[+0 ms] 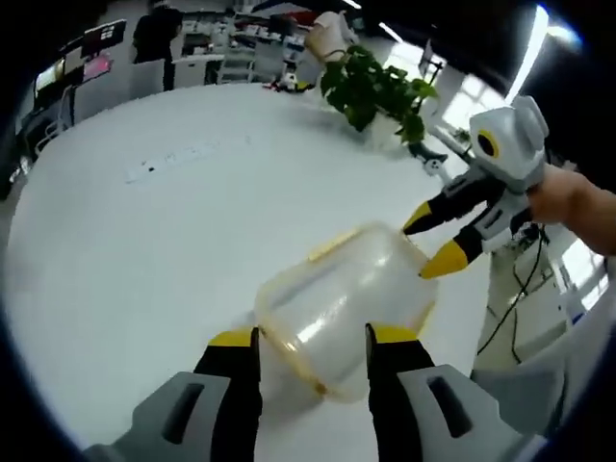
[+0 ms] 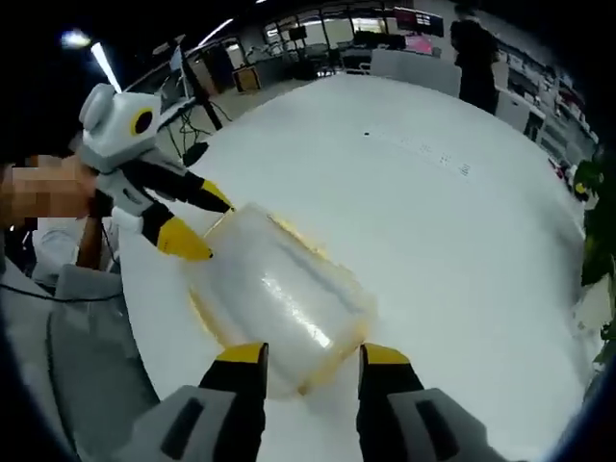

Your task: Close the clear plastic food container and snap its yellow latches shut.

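Left gripper view: lying near the white table's point(image 1: 144, 221) edge, clear container point(image 1: 342, 308) sitting between the left gripper's point(image 1: 313, 342) spread jaws, right gripper point(image 1: 433, 241) reaching in opposite, jaws apart, lower tip touching it. Right gripper view: straddling the container point(image 2: 279, 298) with right gripper point(image 2: 313, 356) jaws parted, left gripper point(image 2: 197, 226) meeting the far end, open too.
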`<act>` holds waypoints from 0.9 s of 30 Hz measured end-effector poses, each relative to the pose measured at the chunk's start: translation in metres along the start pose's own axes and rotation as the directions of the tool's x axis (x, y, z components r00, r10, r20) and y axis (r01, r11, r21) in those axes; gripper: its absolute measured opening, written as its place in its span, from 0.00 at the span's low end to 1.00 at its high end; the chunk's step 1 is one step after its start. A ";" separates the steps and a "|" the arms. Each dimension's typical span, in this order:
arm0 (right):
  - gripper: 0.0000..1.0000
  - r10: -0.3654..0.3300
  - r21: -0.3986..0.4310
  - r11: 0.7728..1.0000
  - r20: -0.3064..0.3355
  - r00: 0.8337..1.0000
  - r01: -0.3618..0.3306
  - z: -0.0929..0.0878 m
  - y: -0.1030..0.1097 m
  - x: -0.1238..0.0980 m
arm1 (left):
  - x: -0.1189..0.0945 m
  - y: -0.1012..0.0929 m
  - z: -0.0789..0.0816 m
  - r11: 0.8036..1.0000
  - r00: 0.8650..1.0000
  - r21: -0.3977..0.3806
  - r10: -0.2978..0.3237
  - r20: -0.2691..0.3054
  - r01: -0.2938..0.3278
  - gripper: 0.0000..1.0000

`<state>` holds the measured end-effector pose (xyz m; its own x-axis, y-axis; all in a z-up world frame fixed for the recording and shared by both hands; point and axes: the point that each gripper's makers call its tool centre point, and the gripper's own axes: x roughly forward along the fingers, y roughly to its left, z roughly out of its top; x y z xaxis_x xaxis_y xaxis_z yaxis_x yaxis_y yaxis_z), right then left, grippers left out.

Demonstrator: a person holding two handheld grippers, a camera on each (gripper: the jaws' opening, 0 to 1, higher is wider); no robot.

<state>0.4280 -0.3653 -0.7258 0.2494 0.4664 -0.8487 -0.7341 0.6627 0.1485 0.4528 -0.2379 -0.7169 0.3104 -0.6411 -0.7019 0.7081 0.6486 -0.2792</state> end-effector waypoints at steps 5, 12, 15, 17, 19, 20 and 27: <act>0.36 0.028 -0.046 0.999 0.007 1.000 -0.028 0.003 0.006 -0.004 | -0.006 0.001 0.000 0.997 1.000 0.073 0.000 -0.011 0.000 0.38; 0.37 0.060 -0.240 0.970 0.043 0.997 -0.048 0.011 0.016 -0.009 | -0.013 -0.005 0.009 0.964 1.000 0.266 -0.023 0.013 0.019 0.40; 0.36 0.087 -0.291 0.954 0.062 0.994 -0.065 0.015 0.021 -0.012 | -0.017 -0.014 0.016 0.932 0.998 0.361 -0.058 0.029 0.044 0.41; 0.33 0.099 -0.314 0.947 0.070 0.993 -0.072 0.018 0.022 -0.014 | -0.019 -0.018 0.019 0.919 0.996 0.390 -0.078 0.034 0.059 0.40; 0.30 0.130 -0.355 0.931 0.103 0.986 -0.086 0.026 0.026 -0.018 | -0.020 -0.021 0.020 0.911 0.995 0.406 -0.094 0.026 0.075 0.41; 0.28 0.139 -0.370 0.925 0.114 0.984 -0.088 0.029 0.027 -0.019 | -0.020 -0.022 0.020 0.906 0.995 0.417 -0.099 0.024 0.080 0.42; 0.23 0.203 -0.471 0.873 0.123 0.971 -0.123 0.044 0.037 -0.023 | -0.017 -0.034 0.027 0.833 0.986 0.534 -0.164 -0.010 0.144 0.39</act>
<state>0.4223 -0.3258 -0.6783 0.1707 0.6597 -0.7319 -0.9695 0.2452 -0.0051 0.4410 -0.2598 -0.6775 0.1839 -0.7343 -0.6535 0.9733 0.2290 0.0167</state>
